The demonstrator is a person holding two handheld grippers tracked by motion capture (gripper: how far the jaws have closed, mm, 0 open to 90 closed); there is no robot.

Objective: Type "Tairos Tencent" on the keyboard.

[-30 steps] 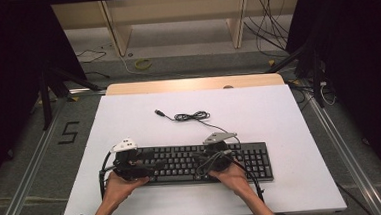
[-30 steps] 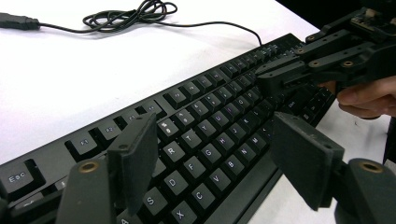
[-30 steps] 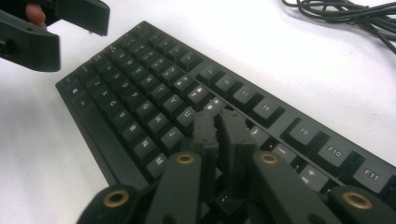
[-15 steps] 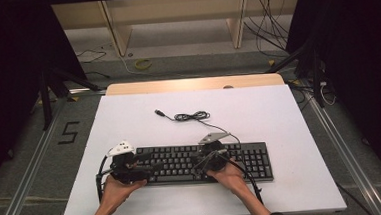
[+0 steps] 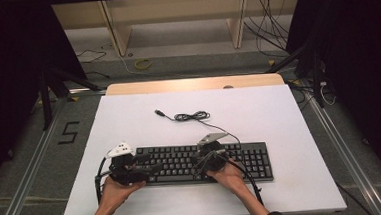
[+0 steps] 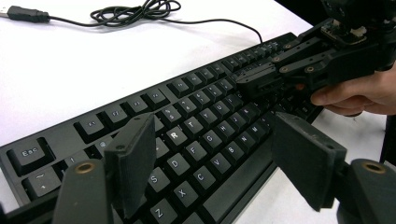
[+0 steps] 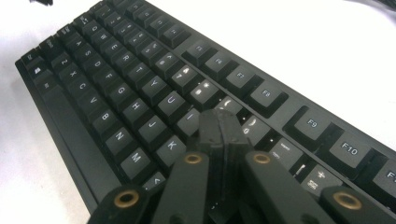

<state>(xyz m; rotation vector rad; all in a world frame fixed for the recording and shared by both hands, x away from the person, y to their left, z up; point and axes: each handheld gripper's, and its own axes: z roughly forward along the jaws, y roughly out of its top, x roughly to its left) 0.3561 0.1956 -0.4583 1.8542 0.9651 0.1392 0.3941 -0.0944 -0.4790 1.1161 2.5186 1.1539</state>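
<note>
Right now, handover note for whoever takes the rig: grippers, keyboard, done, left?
Left gripper: open, fingers spread above the keyboard's left letter keys, holding nothing.
Right gripper: shut, tips pressed together on the keys around O and P, apparently pressing.
Keyboard lies flat near the table's front edge; its cable is bundled behind it, USB plug unplugged.
Done: cannot tell.
Left: probably more key presses.

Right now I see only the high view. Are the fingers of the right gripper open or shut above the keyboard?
Observer: Shut. The right gripper has its fingers pressed together, with the tip near the K key.
Operator: And the left one?
Observer: The left gripper is open, its fingers spread wide over the keyboard.
Operator: Which keys show between them?
Observer: The D key and the C key, among others.
</note>
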